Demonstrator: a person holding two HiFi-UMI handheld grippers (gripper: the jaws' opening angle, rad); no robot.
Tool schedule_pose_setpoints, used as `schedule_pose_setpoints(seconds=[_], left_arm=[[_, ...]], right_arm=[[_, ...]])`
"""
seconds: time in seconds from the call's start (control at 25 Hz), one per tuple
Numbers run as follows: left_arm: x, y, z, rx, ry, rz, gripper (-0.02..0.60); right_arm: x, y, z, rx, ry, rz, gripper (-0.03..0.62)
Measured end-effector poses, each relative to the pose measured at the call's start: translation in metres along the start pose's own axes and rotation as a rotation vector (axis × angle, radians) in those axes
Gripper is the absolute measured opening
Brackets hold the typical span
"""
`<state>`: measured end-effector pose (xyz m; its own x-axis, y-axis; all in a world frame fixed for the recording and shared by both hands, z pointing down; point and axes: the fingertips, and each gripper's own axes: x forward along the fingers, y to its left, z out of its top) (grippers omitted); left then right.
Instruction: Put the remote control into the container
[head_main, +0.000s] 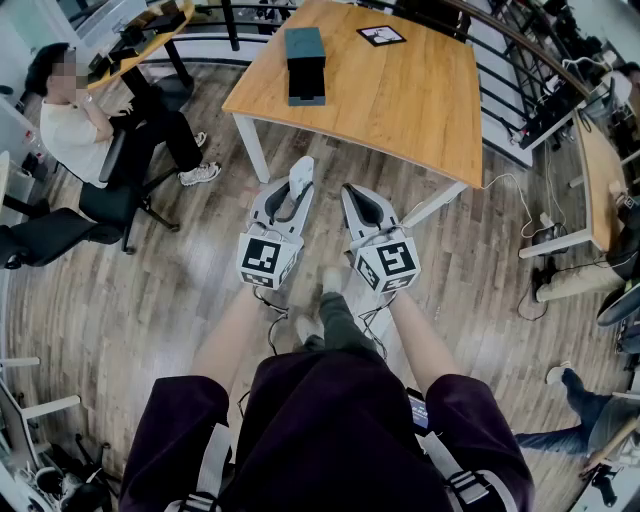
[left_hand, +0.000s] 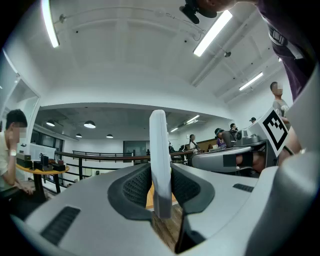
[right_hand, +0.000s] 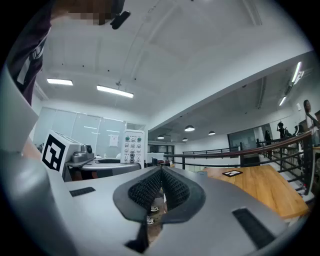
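Observation:
In the head view a white remote control (head_main: 301, 177) sticks out forward from my left gripper (head_main: 283, 205), which is shut on it. The left gripper view has the remote (left_hand: 159, 150) edge-on and upright between the pads of that gripper (left_hand: 160, 186). My right gripper (head_main: 357, 200) is held beside it, shut with nothing in it; its pads (right_hand: 150, 189) meet at the tip. The right gripper view catches the remote's button face (right_hand: 133, 146). A dark teal container (head_main: 305, 62) stands on the wooden table (head_main: 420, 100) ahead, well beyond both grippers.
A black-and-white marker card (head_main: 381, 35) lies at the table's far side. A seated person (head_main: 70, 120) is at the left by another table (head_main: 150, 30). A railing runs behind the table. Cables and another person's legs (head_main: 575, 280) are at the right. Wooden floor lies below.

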<state>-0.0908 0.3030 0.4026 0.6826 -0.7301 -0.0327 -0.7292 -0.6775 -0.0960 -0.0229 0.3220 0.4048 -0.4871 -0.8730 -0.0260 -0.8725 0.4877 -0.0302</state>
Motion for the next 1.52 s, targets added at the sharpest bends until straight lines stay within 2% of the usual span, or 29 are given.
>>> schedule_pose_setpoints(seconds=[0.32,0.96,1.24,1.52], left_arm=[[0.046,0.021,-0.006,0.019,0.003,-0.003,0.106],[0.181,0.087,-0.046,0.015,0.046,0.004,0.106],[0.231,0.097,-0.037,0.040,0.062,0.022,0.106],[0.248,0.110,-0.025,0.051,0.062,0.067,0.106]], right_arm=[[0.036,-0.038,-0.004,0.009,-0.008,-0.003,0.018],[0.148,-0.148,-0.033,0.056,0.004,0.008,0.018],[0.169,-0.190,-0.023,0.063,0.002,0.031,0.018],[0.185,-0.207,-0.011,0.069,-0.017,0.060,0.018]])
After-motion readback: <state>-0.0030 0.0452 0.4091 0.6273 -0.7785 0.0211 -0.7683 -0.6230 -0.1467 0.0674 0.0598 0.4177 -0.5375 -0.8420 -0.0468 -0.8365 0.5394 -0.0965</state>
